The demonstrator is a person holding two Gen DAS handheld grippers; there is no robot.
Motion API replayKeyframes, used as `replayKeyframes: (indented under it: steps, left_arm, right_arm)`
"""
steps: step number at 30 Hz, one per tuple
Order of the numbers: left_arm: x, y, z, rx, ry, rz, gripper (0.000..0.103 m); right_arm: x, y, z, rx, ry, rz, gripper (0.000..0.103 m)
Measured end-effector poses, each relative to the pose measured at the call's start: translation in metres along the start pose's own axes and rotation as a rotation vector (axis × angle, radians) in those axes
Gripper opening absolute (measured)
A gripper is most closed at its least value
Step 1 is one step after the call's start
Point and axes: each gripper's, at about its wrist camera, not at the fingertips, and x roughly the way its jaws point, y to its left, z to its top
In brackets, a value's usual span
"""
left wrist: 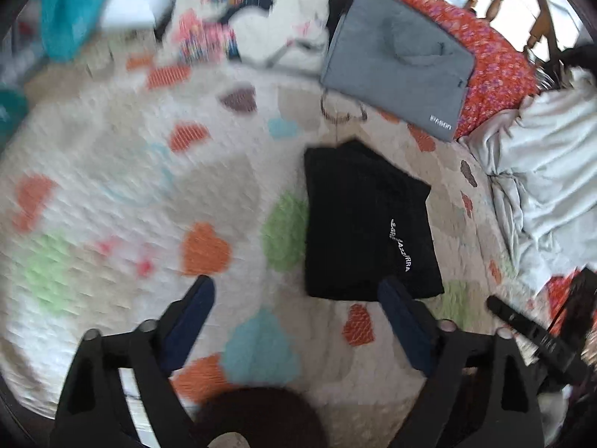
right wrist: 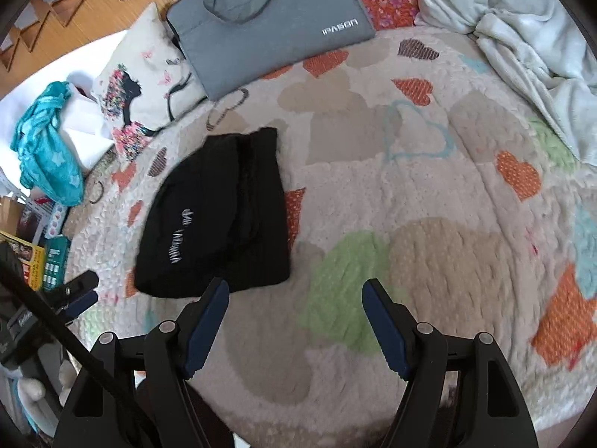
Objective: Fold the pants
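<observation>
I see black pants [right wrist: 220,216] folded flat on quilt [right wrist: 410,194], long axis running away from me. My left gripper [left wrist: 296,291] and right gripper [right wrist: 294,295]: jaws apart, holding nothing.

A grey laptop bag [right wrist: 268,26] and pale blanket [right wrist: 522,37] lie on the heart-patterned quilt [right wrist: 429,194].

Left hand-held gripper [left wrist: 296,291]: black plastic frame, dark blue ridged pads [left wrist: 194,317], grey round screws. Right hand-held gripper [right wrist: 294,295]: same build, toothed blue pads [right wrist: 384,332] seen.
</observation>
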Motion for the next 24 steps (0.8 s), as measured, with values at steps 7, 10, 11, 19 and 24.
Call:
replayKeyframes:
  steps: [7,10,11,19,24]
  left_arm:
    - [-0.159,-0.003,0.017,0.274,-0.460,0.360,0.081]
    - [-0.210,0.005,0.035,0.274,-0.589,0.440,0.085]
    - [-0.216,0.010,0.042,0.242,-0.578,0.466,0.089]
    - [-0.122,0.050,0.077,-0.012,-0.187,0.125,0.060]
    - [-0.019,0.019,0.102,-0.032,-0.109,0.049,0.060]
  right_arm:
    - [-0.065,0.047,-0.003,-0.125,-0.127,0.047,0.079]
    - [-0.081,0.060,0.000,-0.155,-0.163,0.067,0.079]
    - [-0.085,0.063,0.001,-0.164,-0.173,0.071,0.079]
    - [-0.052,0.071,0.037,-0.173,-0.127,0.097,0.082]
    - [0.006,0.041,0.074,-0.089,-0.061,0.063,0.082]
